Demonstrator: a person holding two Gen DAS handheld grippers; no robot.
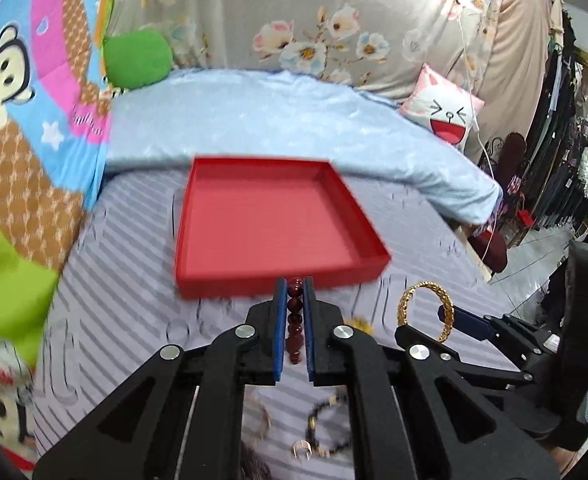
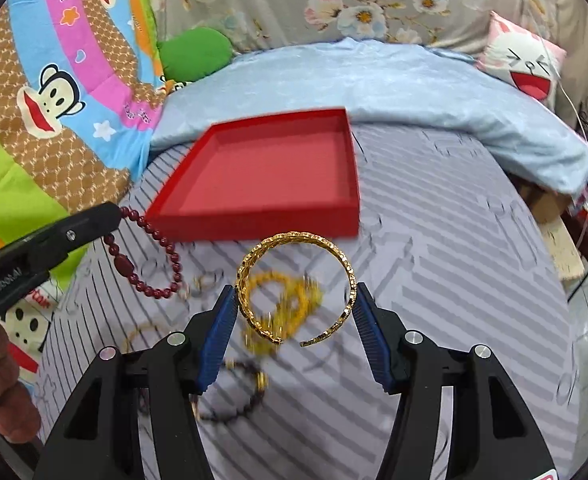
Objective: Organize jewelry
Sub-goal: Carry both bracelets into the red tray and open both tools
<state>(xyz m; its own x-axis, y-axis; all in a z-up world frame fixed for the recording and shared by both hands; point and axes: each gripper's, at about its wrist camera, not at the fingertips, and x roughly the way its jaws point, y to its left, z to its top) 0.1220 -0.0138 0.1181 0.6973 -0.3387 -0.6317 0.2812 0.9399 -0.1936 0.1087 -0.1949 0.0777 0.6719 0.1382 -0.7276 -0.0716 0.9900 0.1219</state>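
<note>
An empty red tray (image 1: pixel 198 284) (image 2: pixel 254 224) lies on the striped bed sheet. My left gripper (image 1: pixel 294 285) is shut on a dark red bead bracelet (image 1: pixel 295 320), held just in front of the tray's near wall. In the right wrist view the bracelet (image 2: pixel 150 240) hangs from the left gripper (image 2: pixel 114 210) at the tray's near left corner. My right gripper (image 2: pixel 295 292) is shut on a gold bangle (image 2: pixel 294 240), held above the sheet short of the tray. The bangle also shows in the left wrist view (image 1: pixel 445 300).
Loose jewelry lies on the sheet below the grippers: gold pieces (image 2: pixel 282 300), a dark bead bracelet (image 2: pixel 238 408) (image 1: pixel 325 420), thin rings (image 2: pixel 206 280). A light blue quilt (image 1: pixel 254 120) lies behind the tray. Cartoon blanket (image 2: pixel 54 100) at left, bed edge at right.
</note>
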